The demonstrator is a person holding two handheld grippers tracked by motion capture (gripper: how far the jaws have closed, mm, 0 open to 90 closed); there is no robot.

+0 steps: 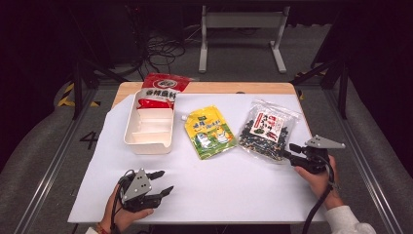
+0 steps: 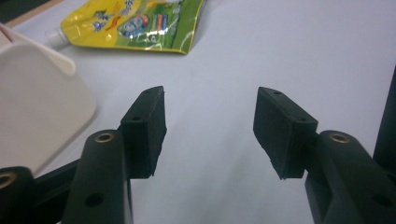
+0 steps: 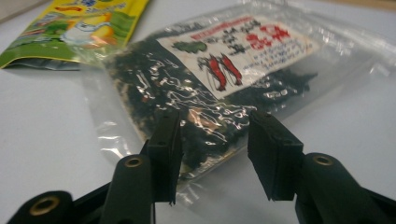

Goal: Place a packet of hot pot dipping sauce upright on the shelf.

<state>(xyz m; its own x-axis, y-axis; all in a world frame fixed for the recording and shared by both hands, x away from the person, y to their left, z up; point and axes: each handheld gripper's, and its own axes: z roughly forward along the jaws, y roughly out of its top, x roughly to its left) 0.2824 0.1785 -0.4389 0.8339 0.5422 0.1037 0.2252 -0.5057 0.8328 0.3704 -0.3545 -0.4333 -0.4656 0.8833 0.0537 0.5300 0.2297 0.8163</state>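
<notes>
A clear bag of dark dried seaweed [image 1: 267, 129] with a red-and-white label lies at the right of the white sheet. My right gripper [image 1: 288, 151] sits at its near corner. In the right gripper view the gripper [image 3: 212, 149] is open, its jaws standing on either side of the bag's [image 3: 224, 79] near edge without pressing it. A yellow-green spouted pouch [image 1: 209, 132] lies flat in the middle. My left gripper [image 1: 167, 181] rests low near the front left, open, with nothing between its jaws [image 2: 210, 126]. The pouch [image 2: 140, 23] lies ahead of it.
A white divided tray [image 1: 146, 144] stands at the left, with a red-and-white packet [image 1: 163, 87] leaning into its far end. The tray's corner [image 2: 37, 102] is close to the left jaw. A white sheet [image 1: 219, 190] covers the wooden table [image 1: 219, 87]. Cables lie on the floor beyond.
</notes>
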